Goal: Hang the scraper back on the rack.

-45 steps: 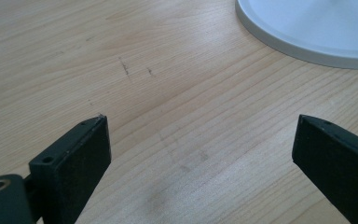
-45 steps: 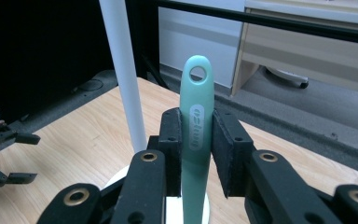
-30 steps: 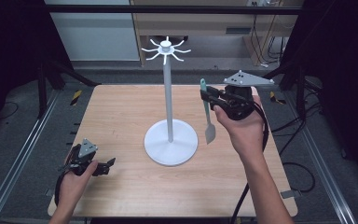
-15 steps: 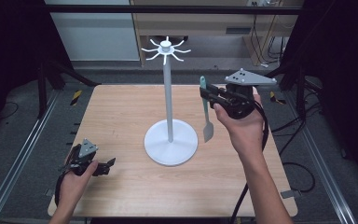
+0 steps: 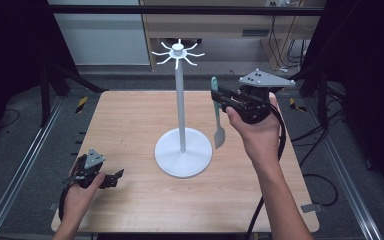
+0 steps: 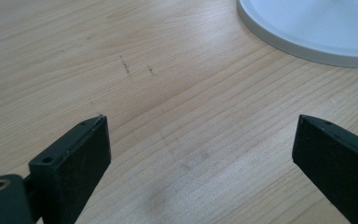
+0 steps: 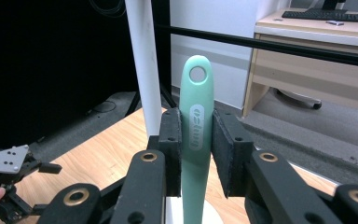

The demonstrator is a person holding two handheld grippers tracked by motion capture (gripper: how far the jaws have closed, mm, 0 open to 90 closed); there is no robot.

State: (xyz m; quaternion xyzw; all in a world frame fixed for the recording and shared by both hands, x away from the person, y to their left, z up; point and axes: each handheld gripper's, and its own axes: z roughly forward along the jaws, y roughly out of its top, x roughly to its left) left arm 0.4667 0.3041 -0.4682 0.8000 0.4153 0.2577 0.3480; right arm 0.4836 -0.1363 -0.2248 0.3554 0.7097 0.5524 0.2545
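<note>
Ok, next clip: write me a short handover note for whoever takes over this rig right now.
Right gripper: shut on the green spatula, held upright by its handle, hanging hole on top, blade down, above the table to the right of the white hook stand.
Left gripper: open, holding nothing, low over the table's near left part.
Done: spatula picked up and lifted.
Left: probably hang it by its hole on one of the hooks at the top of the stand, then release.

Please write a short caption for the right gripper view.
Right gripper holding a green spatula upright beside the white stand pole.
</note>
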